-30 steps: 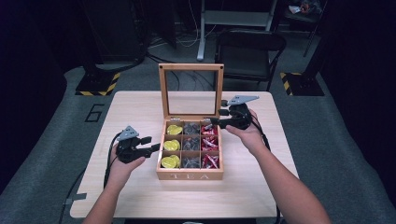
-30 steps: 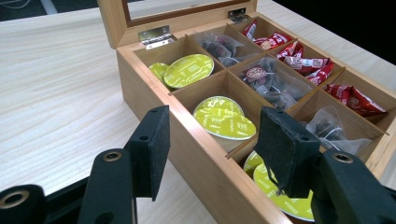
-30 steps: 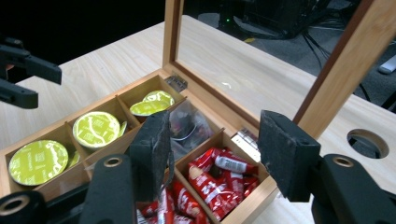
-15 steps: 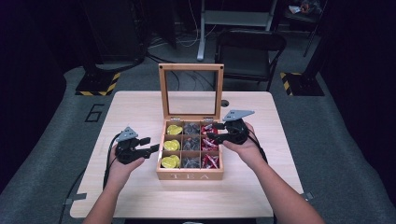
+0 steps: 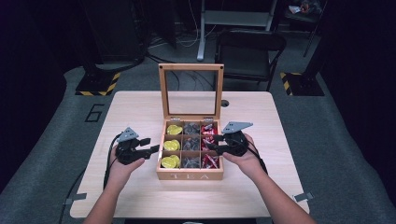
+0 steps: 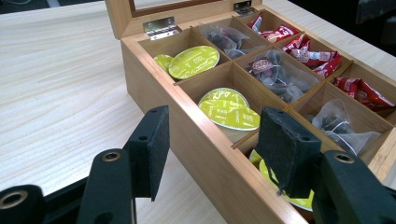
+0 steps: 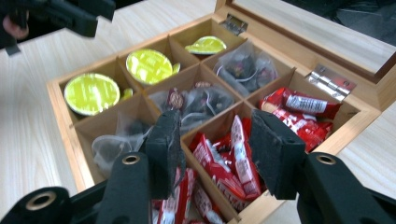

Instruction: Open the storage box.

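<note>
I had the wooden tea box (image 5: 189,176) near the middle of the worktop (image 5: 140,107), its glass-paned lid (image 5: 190,91) standing upright at the far side. The box was split into nine compartments: yellow-green capsules (image 5: 171,145) down the left column, clear sachets (image 5: 190,144) of dark tea down the middle, red packets (image 5: 208,143) down the right.

My right gripper (image 5: 215,148) sat over the right edge of the box, level with the middle row. In the right gripper view its jaws had just been closing and stood partly apart above the red packets (image 7: 233,158); one red packet lay in the gap between them, but the pads were not pressing on it as far as I could see. The nearer pad hung over the divider between the red packets and the clear sachets (image 7: 196,105).

My left gripper (image 5: 150,150) rested just beside the box's left wall, by the front rows. In the left gripper view its jaws stood partly apart and straddled that wall (image 6: 205,140), one pad outside over the worktop (image 6: 56,93), the other over a yellow-green capsule (image 6: 229,109) inside. I could not tell whether either pad touched the wood.
</note>
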Demonstrator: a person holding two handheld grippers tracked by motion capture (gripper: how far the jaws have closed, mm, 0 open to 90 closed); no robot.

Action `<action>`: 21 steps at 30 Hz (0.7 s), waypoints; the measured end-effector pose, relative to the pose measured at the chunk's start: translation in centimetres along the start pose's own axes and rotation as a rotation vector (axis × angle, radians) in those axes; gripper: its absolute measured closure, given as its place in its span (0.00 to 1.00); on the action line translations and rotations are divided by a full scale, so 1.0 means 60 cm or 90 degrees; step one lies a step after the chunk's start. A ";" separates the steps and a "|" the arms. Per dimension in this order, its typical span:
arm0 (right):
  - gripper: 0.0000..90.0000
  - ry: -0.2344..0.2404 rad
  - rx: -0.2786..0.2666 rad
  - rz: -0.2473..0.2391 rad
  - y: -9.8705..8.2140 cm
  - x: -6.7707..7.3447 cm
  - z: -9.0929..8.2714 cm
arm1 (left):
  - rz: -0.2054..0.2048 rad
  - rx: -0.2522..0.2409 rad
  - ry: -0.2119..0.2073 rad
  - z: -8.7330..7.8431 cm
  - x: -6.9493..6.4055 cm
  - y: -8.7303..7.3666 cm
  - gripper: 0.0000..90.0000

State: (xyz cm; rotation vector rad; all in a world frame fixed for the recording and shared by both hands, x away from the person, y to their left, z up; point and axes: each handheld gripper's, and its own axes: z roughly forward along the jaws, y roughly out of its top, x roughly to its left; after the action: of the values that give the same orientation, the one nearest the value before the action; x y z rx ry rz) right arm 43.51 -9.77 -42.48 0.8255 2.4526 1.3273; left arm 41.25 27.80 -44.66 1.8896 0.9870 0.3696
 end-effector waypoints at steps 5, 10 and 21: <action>0.60 0.002 0.004 0.003 -0.014 0.005 0.002 | 0.002 0.001 0.002 0.000 -0.001 0.000 0.49; 0.61 0.017 0.008 0.009 -0.027 0.014 0.008 | 0.002 0.003 0.003 0.002 -0.002 -0.001 0.49; 0.61 0.026 0.022 0.020 -0.056 0.025 0.022 | 0.003 0.007 0.004 0.001 -0.001 -0.002 0.49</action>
State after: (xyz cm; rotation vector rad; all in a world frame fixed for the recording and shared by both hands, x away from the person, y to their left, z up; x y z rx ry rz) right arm 41.65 -9.43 -45.89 0.8557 2.5103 1.3297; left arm 41.20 27.73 -44.78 1.9022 0.9911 0.3734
